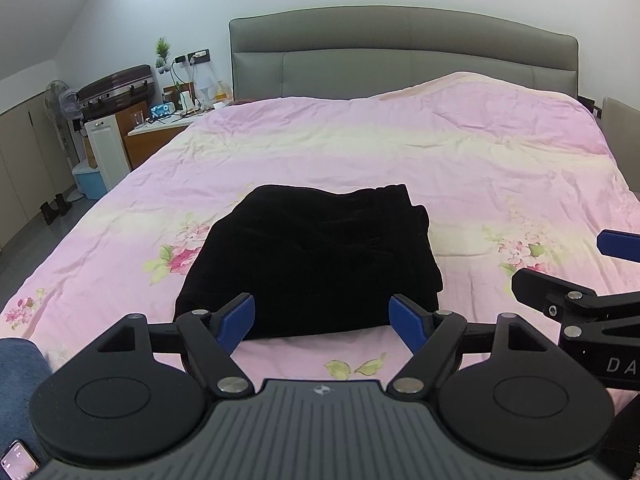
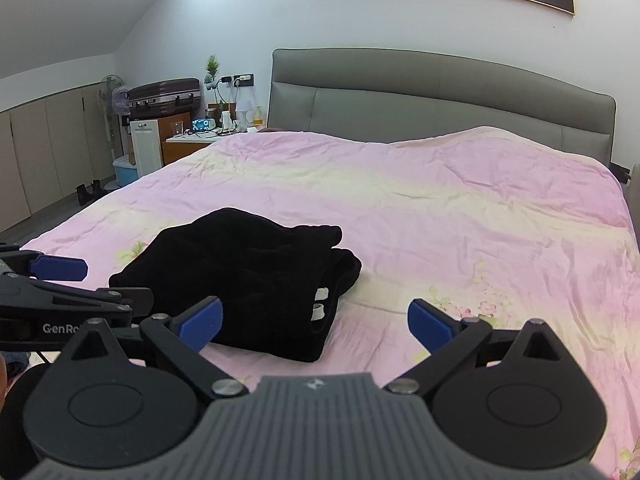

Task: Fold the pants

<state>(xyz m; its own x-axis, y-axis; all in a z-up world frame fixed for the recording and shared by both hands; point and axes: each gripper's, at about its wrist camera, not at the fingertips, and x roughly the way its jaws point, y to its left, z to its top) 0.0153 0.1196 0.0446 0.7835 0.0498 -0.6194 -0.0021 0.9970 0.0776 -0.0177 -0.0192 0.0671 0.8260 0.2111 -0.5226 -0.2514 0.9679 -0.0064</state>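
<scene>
Black pants (image 1: 316, 264) lie folded into a compact stack on the pink floral bedspread (image 1: 400, 152). They also show in the right wrist view (image 2: 248, 280), with white labels at the right edge. My left gripper (image 1: 322, 320) is open and empty, just short of the stack's near edge. My right gripper (image 2: 316, 322) is open and empty, near the stack's right front corner. The right gripper shows at the right edge of the left wrist view (image 1: 572, 268). The left gripper shows at the left of the right wrist view (image 2: 104, 284).
A grey padded headboard (image 1: 400, 52) stands at the far end of the bed. A nightstand (image 1: 160, 136) with clutter, a suitcase (image 1: 116, 88), a fan (image 1: 60, 100) and a blue bin (image 1: 90, 180) are at the far left. A phone (image 1: 18, 460) is at bottom left.
</scene>
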